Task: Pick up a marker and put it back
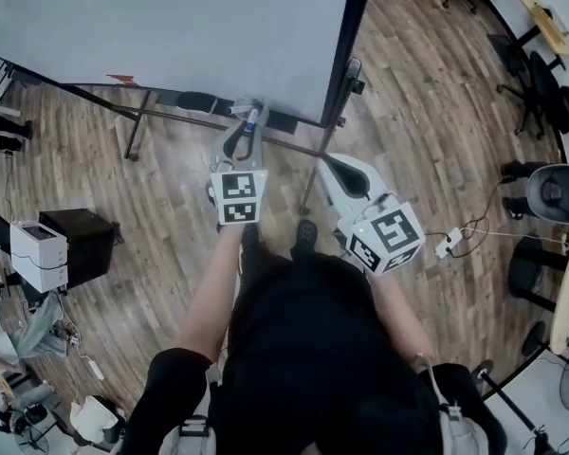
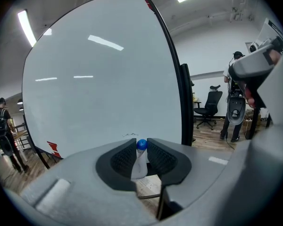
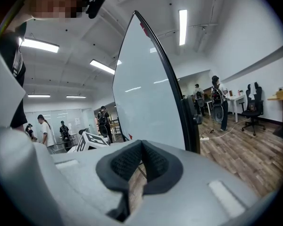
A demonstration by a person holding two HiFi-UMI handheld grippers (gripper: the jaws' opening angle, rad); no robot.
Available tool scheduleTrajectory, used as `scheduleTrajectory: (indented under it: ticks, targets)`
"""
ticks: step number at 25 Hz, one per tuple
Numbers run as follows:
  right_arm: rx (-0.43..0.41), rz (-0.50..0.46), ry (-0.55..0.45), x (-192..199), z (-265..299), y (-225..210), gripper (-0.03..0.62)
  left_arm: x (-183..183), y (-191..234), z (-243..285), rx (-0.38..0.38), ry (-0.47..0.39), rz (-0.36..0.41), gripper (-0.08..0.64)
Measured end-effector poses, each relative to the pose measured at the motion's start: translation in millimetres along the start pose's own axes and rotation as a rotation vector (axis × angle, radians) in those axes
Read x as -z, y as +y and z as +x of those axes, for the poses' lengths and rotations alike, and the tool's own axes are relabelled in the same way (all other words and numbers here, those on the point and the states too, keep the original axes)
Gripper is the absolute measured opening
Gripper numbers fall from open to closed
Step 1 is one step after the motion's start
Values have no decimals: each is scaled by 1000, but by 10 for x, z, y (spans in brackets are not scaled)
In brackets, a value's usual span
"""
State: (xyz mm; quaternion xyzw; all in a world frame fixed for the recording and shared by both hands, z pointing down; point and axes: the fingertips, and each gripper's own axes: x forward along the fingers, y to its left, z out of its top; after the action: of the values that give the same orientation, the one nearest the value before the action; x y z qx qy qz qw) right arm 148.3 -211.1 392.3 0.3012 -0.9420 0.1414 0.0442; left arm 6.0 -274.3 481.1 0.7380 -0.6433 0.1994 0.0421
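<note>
Wooden flooring (image 1: 436, 112) spreads beneath a whiteboard (image 1: 171, 27). Stretched forward on a straight arm, the left claw (image 1: 249, 114) is clamped on a blue-capped marker (image 2: 140, 161) near the whiteboard's lower edge. Beside it and held closer in, the right claw (image 3: 141, 147) has its jaws together.

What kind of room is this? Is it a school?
Probably an office or lab workroom, not a school: there's a big whiteboard on a stand, an office chair and a desk on a wood floor.
</note>
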Motion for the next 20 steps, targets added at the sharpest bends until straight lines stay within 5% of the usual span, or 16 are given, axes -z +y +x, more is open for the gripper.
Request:
scheduleTrajectory:
  ticks: [20]
  targets:
    - [-5,-5,-23,-62,-185,-66,2,69,-142,42,3,35,-11,143]
